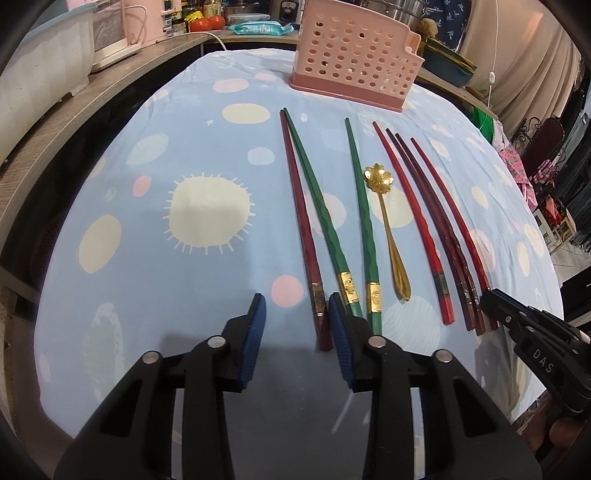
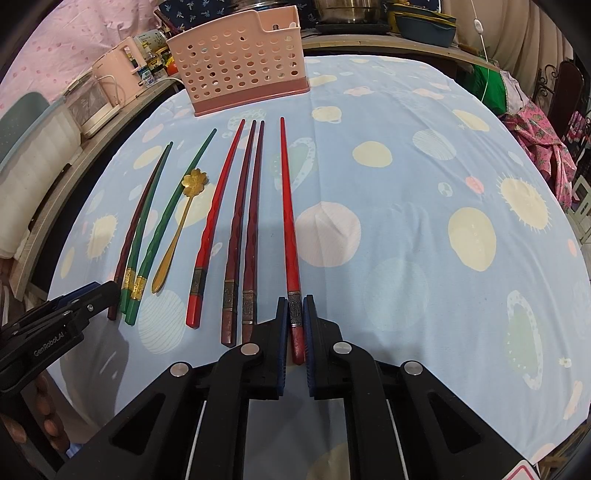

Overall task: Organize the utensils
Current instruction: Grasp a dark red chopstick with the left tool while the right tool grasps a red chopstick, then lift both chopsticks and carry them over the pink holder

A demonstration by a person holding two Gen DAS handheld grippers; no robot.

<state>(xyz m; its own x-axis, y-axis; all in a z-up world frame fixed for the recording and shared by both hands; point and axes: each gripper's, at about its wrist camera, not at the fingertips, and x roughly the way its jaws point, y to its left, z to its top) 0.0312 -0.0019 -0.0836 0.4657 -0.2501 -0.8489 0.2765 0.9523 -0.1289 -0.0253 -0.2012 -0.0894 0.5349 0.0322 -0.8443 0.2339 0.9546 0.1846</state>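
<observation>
Several chopsticks lie side by side on the blue patterned cloth, with a gold flower spoon point(image 1: 386, 225) among them. A pink perforated utensil holder point(image 1: 352, 55) stands at the far side; it also shows in the right wrist view point(image 2: 240, 61). My left gripper point(image 1: 297, 308) is open, its fingers to either side of the thick end of the dark red chopstick point(image 1: 306, 236). My right gripper point(image 2: 295, 314) is shut on the thick end of the rightmost red chopstick point(image 2: 288, 206), which lies along the cloth. Two green chopsticks point(image 1: 364, 221) lie right of the left gripper.
A wooden counter point(image 1: 74, 110) with pink appliances runs along the left. Pots and bowls point(image 2: 424, 22) stand behind the holder. Pink clothing point(image 2: 543, 147) hangs at the right edge. The cloth point(image 2: 424, 221) right of the chopsticks bears nothing.
</observation>
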